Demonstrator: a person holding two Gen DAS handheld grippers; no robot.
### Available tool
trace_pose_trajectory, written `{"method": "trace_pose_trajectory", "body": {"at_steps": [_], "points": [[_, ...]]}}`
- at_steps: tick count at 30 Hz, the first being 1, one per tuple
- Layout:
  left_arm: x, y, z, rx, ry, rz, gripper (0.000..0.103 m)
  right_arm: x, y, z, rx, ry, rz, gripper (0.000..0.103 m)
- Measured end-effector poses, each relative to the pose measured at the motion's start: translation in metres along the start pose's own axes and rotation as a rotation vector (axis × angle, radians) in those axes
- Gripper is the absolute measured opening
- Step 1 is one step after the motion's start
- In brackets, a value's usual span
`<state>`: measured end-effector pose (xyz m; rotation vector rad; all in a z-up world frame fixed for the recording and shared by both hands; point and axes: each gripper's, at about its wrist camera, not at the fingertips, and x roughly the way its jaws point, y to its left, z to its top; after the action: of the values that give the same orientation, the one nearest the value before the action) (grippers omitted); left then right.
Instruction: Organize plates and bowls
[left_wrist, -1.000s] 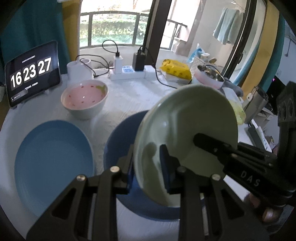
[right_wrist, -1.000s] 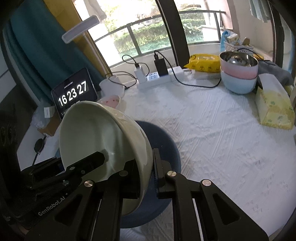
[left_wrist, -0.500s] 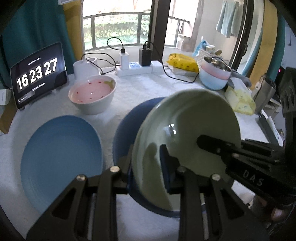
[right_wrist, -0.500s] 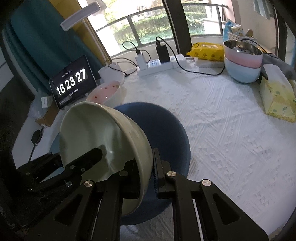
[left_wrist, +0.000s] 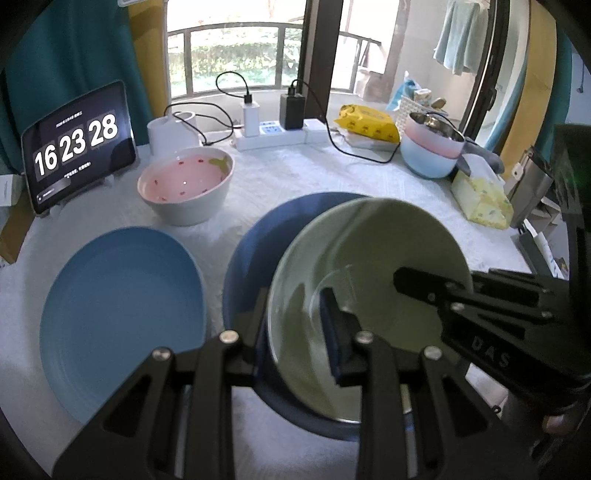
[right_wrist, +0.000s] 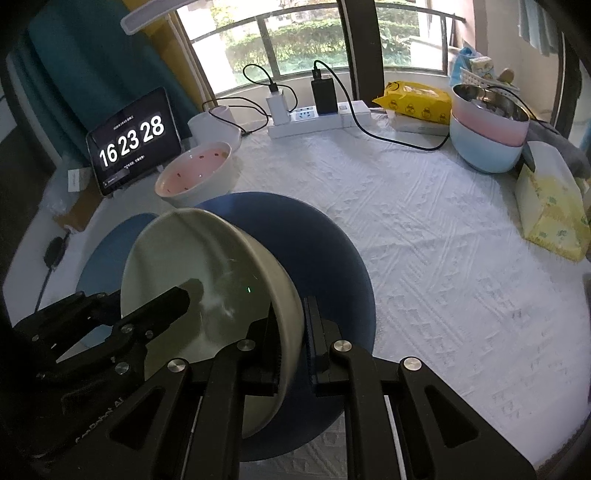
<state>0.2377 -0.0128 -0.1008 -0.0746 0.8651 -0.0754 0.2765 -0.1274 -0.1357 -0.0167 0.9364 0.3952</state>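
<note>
both grippers, left (left_wrist: 295, 328) and right (right_wrist: 291, 343), angled downward, fingers clamped.

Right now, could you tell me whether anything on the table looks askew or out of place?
Only the green bowl: it is steeply tilted over the dark blue plate, gripped at opposite rims by the left gripper and the right gripper. Nothing looks spilled or broken.

Tablet clock (left_wrist: 79, 146) propped at the table's left rear, reading 16 23 28. White power strip (left_wrist: 275, 134) by the window, with white and black chargers plugged in, cables trailing. Yellow wipes pack (left_wrist: 367, 119) right of it. Yellow tissue box (right_wrist: 550, 206) near the right edge. White textured tablecloth (right_wrist: 424, 229) underneath.
</note>
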Motion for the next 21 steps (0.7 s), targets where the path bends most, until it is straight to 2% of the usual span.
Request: {"method": "trace_pose_trajectory", "body": {"at_steps": [5,17,21], "points": [[-0.005,0.003,0.002,-0.002,-0.019,0.025,0.028,-0.001,-0.004,0.005,-0.01,-0.015,-0.029,0.013],[-0.014,0.019,0.009,-0.03,-0.041,0.031,0.028,-0.002,-0.004,0.012,0.0,-0.016,-0.022,0.013],[-0.018,0.022,0.012,-0.041,-0.055,0.03,0.028,-0.015,-0.003,0.016,-0.006,-0.057,-0.034,0.013]]}}
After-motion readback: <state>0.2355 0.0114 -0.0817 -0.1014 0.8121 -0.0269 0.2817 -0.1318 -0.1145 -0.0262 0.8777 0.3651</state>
